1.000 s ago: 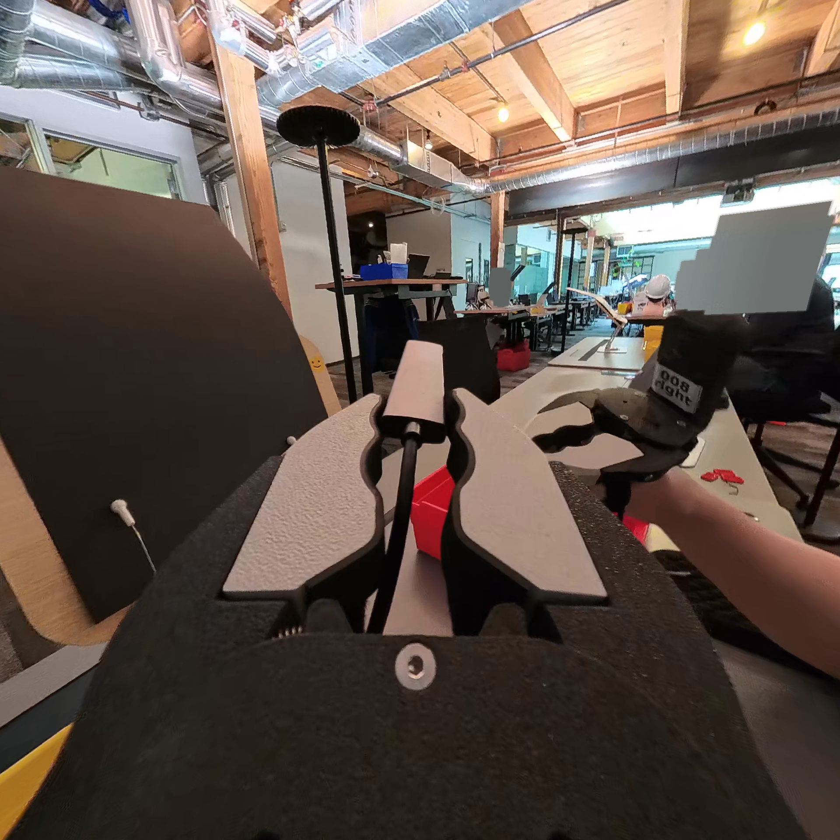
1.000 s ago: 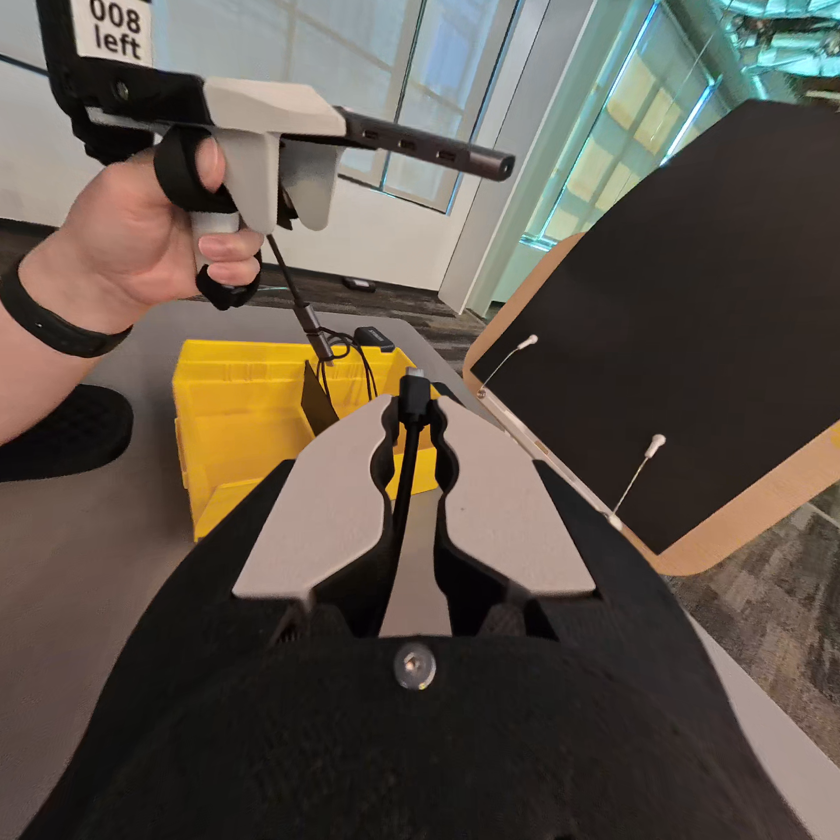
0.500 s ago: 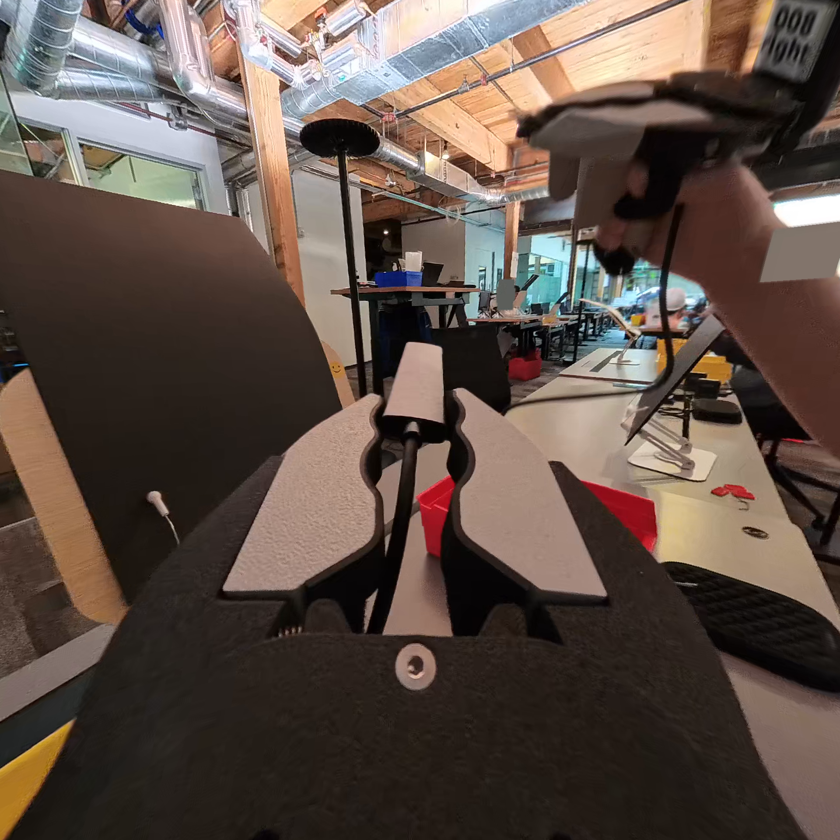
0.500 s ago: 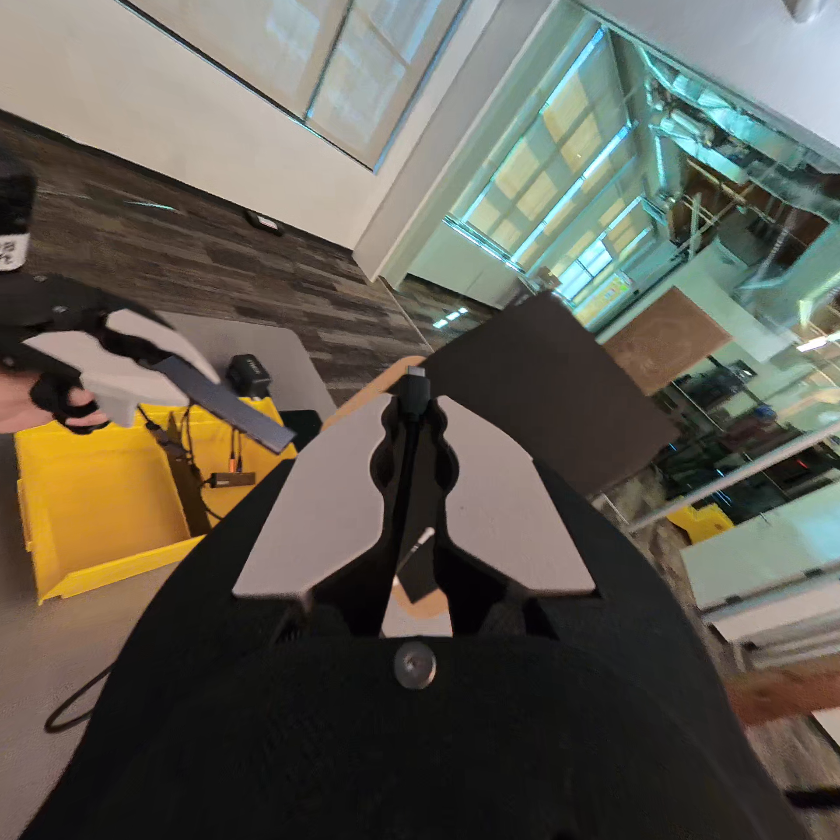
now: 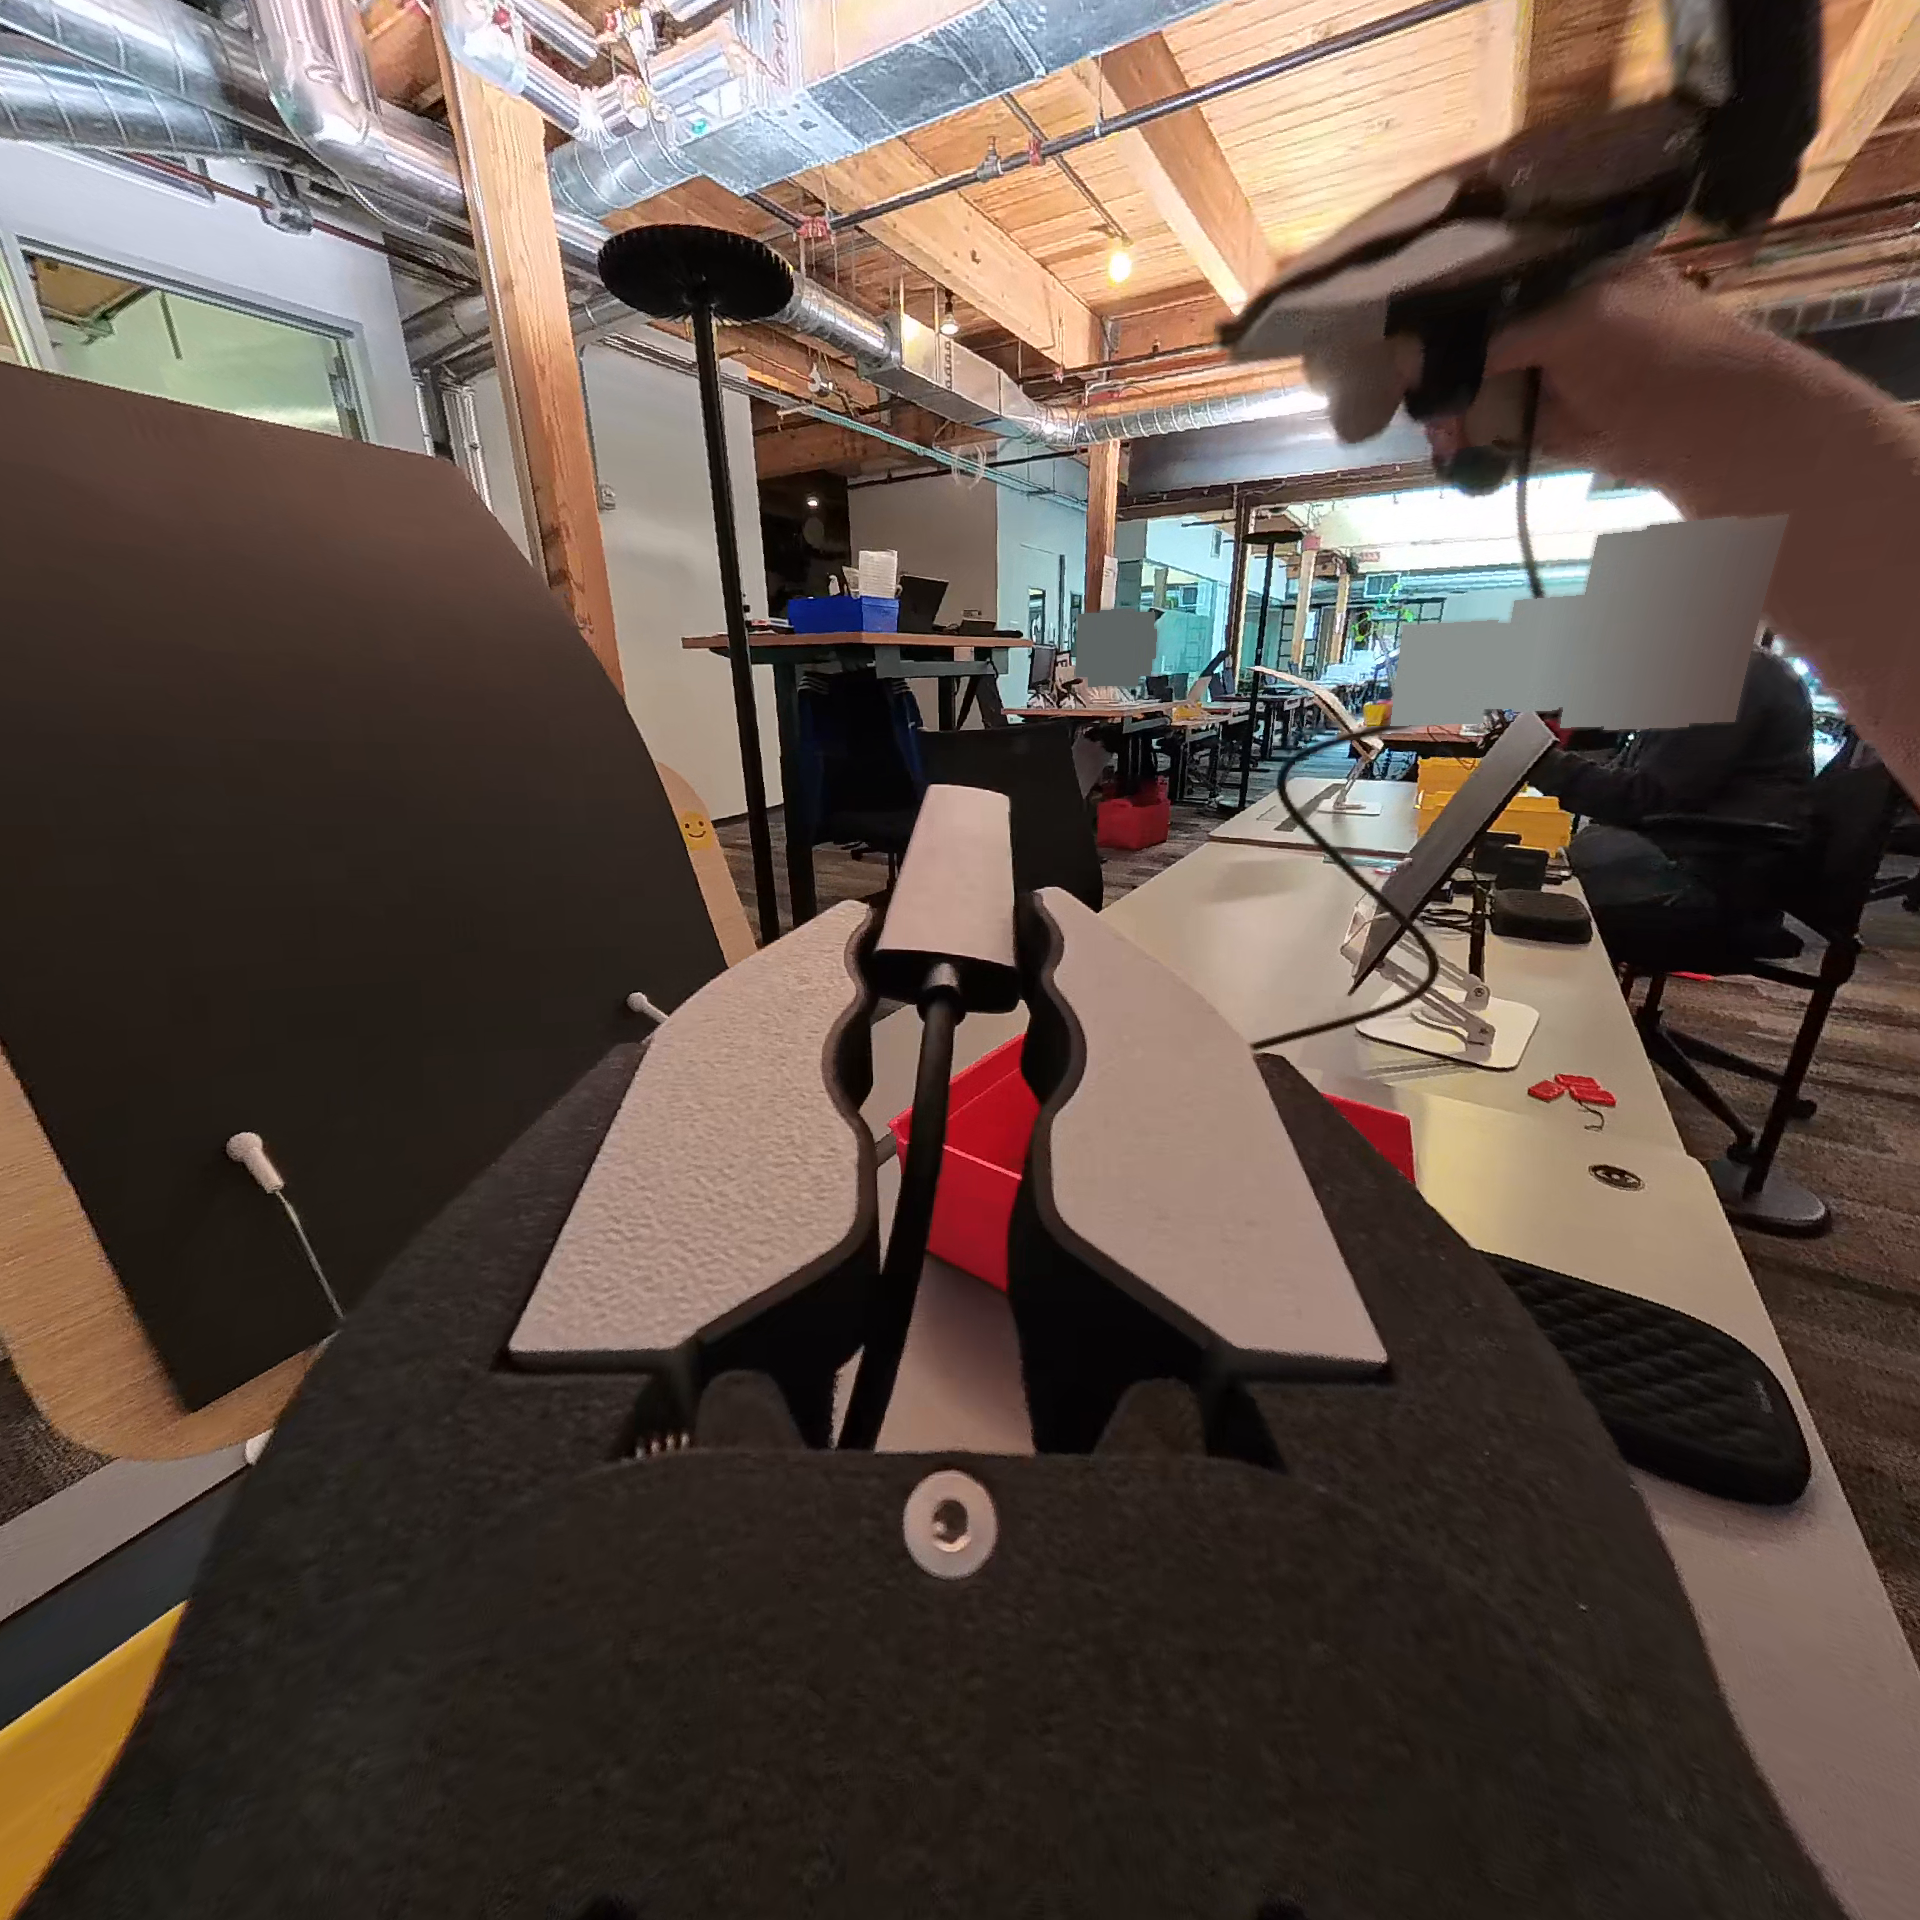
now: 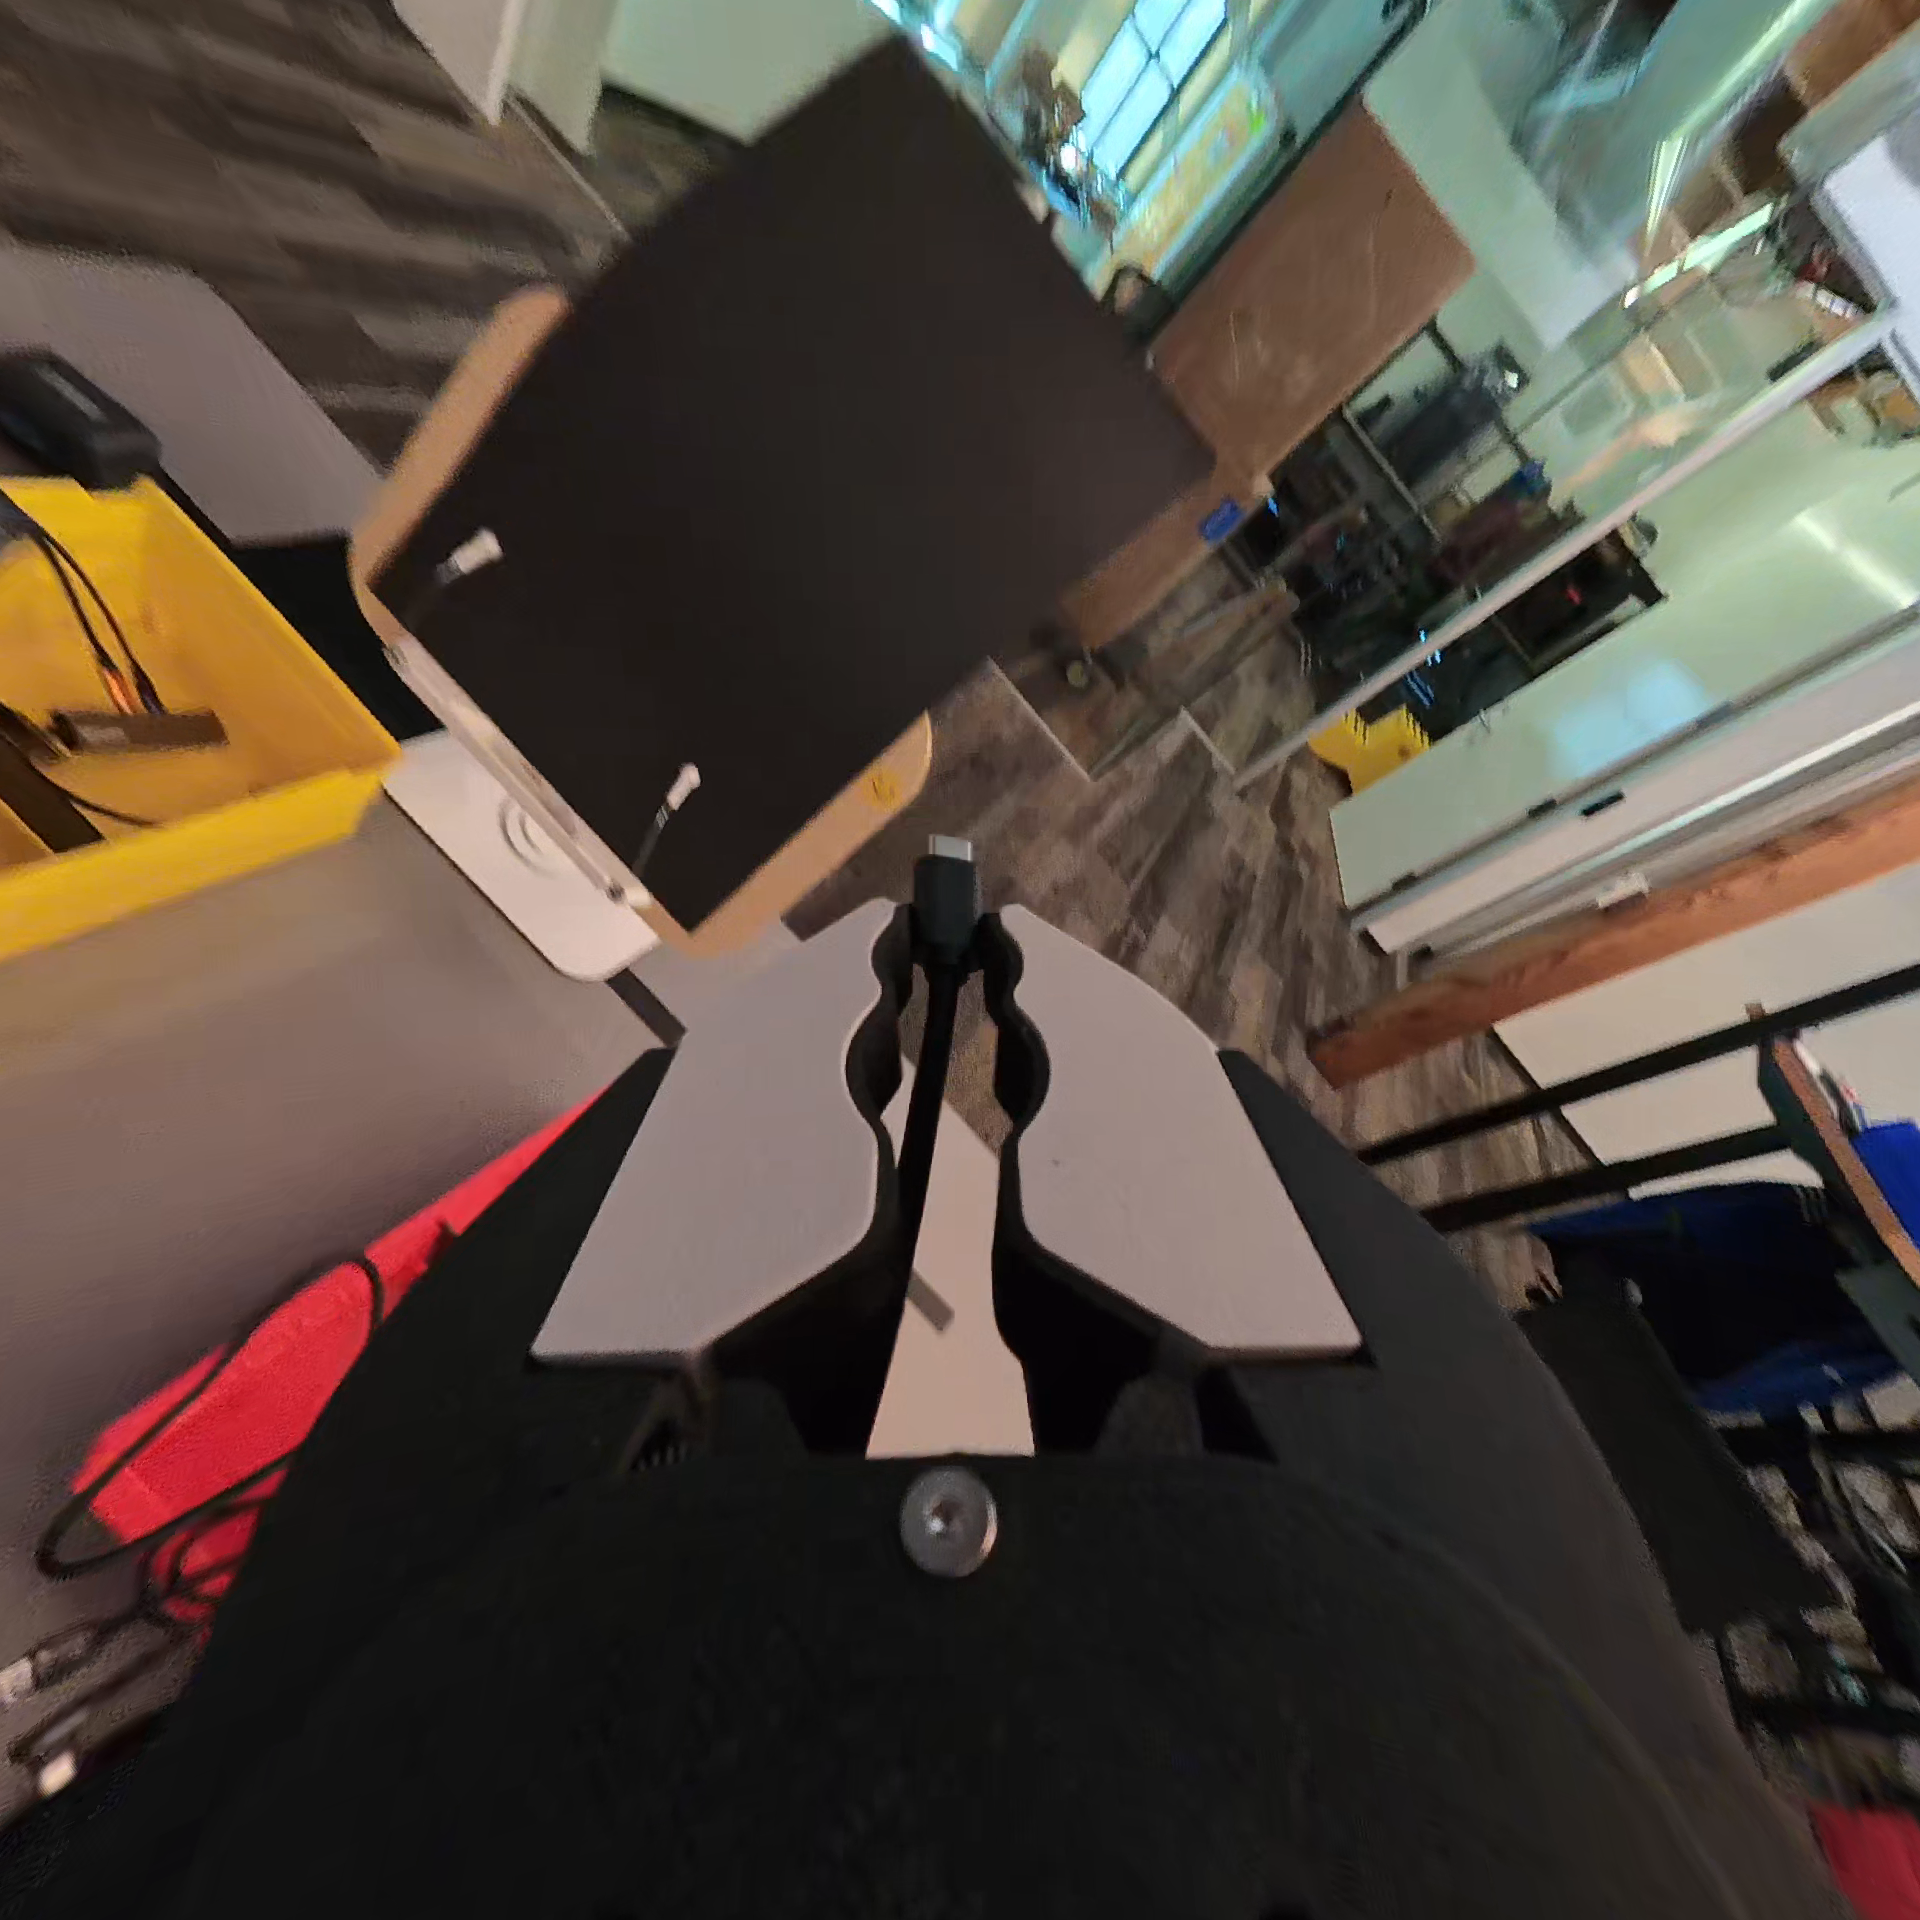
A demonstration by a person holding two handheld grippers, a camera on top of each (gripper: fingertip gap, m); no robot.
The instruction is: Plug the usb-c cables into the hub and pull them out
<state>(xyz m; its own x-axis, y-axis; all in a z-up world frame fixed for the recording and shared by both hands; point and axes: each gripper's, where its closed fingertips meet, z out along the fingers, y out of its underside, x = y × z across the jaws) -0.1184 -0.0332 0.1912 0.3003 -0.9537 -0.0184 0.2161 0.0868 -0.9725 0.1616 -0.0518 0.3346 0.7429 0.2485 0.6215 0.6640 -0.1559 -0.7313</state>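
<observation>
Left wrist view: the left gripper (image 5: 948, 940) clamps the grey hub (image 5: 954, 883), its long axis pointing straight ahead above the table (image 5: 1226, 935).

Right wrist view: the right gripper (image 6: 945, 920) pinches a usb-c cable (image 6: 943, 888), plug forward, in mid-air. Insertion seems next, needing plug aligned with a port.
</observation>
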